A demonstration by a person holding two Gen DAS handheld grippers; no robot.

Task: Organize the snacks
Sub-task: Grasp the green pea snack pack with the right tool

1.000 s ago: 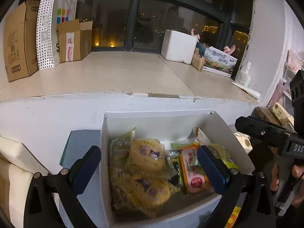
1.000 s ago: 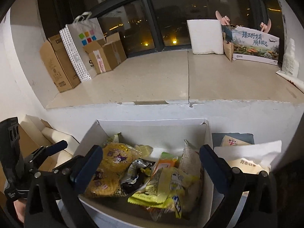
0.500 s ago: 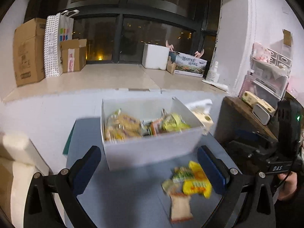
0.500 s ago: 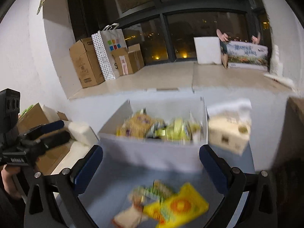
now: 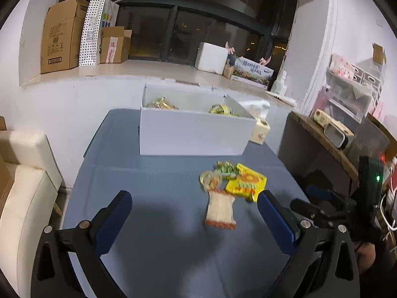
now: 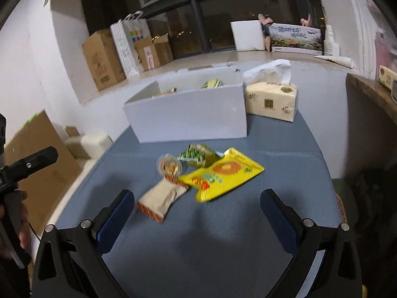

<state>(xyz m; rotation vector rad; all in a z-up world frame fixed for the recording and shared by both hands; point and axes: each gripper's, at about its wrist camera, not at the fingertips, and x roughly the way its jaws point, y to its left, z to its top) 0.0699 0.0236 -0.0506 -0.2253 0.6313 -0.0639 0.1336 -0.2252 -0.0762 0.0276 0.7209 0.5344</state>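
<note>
1. Left gripper: fingers spread wide apart, nothing between them, held above the blue worktop near its front edge.
2. Right gripper: likewise wide apart and empty, over the same worktop, just short of the loose snacks.
3. White box stands at the far side of the worktop, close to the wall. Yellow and green wrappers show over its rim; the rest of its contents is hidden from this low angle.
4. Four loose snacks lie in a tight cluster on the worktop between the box and the grippers, clear of the box.
5. Yellow packet, the largest, lies flat on the right of the cluster.
6. Green packet sits behind it, nearest the box, touching the yellow one.
7. Small round clear cup with orange contents sits left of the green packet.
8. Beige packet with orange-red ends lies nearest the grippers; its far end touches the cup and the yellow packet.
9. Tissue pack stands just beside the box's right end, one tissue pulled up.
10. Window ledge behind holds cardboard boxes and a dotted paper bag.
11. Both views slightly motion-blurred; print on packets unreadable.
</note>
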